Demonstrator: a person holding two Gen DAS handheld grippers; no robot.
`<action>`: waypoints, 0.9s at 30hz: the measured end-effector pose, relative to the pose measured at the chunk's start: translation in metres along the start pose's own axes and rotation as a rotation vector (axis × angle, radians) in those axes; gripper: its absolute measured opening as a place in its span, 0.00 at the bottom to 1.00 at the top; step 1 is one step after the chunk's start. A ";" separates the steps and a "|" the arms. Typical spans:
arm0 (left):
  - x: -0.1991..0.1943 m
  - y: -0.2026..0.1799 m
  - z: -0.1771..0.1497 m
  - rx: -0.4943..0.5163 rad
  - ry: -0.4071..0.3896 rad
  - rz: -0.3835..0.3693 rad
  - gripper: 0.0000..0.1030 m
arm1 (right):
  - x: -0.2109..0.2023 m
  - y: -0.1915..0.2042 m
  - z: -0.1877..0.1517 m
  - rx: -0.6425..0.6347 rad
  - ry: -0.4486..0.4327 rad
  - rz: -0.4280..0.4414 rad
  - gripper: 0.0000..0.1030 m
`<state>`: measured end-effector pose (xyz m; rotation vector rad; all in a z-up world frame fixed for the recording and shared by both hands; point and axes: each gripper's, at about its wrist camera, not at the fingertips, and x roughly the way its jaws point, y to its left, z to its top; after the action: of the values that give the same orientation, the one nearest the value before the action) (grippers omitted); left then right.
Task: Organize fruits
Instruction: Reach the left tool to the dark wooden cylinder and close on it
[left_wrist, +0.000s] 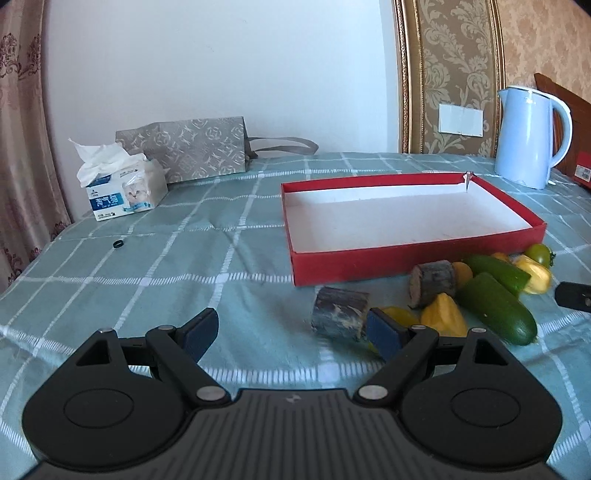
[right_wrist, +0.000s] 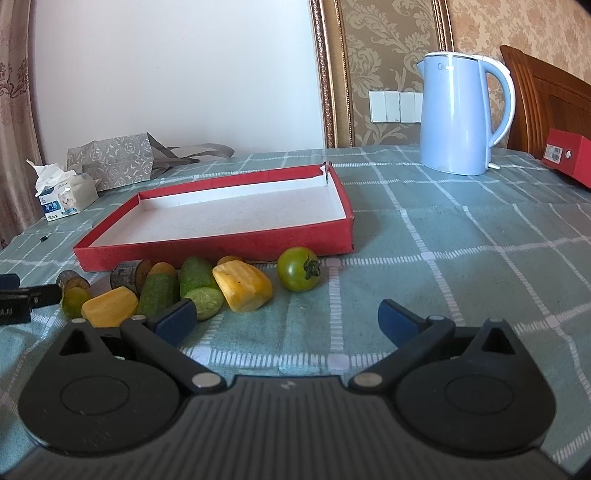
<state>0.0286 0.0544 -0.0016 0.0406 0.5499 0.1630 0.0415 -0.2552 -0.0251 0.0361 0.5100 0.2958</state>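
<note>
A shallow red box (left_wrist: 417, 258) with a white inside lies on the table, also in the right wrist view (right_wrist: 221, 247). In front of it lies a pile of fruit: two dark sugarcane pieces (left_wrist: 340, 312), two green cucumbers (left_wrist: 496, 308), yellow jackfruit pieces (left_wrist: 441, 317) and a green tomato (right_wrist: 298, 268). My left gripper (left_wrist: 291, 330) is open and empty, its right finger beside the near sugarcane piece. My right gripper (right_wrist: 284, 319) is open and empty, just below the tomato and a yellow piece (right_wrist: 242, 290).
A blue kettle (right_wrist: 458, 114) stands at the back right. A tissue box (left_wrist: 123, 188) and a grey patterned bag (left_wrist: 188, 147) are at the back left. A red box (right_wrist: 569, 155) sits at the far right. A small black ring (left_wrist: 118, 243) lies on the checked tablecloth.
</note>
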 end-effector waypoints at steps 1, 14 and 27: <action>0.002 0.000 0.001 0.005 0.001 0.003 0.86 | 0.000 0.000 0.000 0.000 0.002 0.001 1.00; 0.013 0.000 0.012 0.168 -0.003 -0.102 0.88 | 0.002 0.000 0.001 0.005 0.011 0.010 1.00; 0.020 0.009 0.015 0.308 0.012 -0.115 0.90 | 0.004 0.001 0.001 0.006 0.022 0.013 1.00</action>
<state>0.0518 0.0664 0.0021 0.3066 0.5838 -0.0350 0.0453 -0.2528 -0.0261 0.0419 0.5327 0.3071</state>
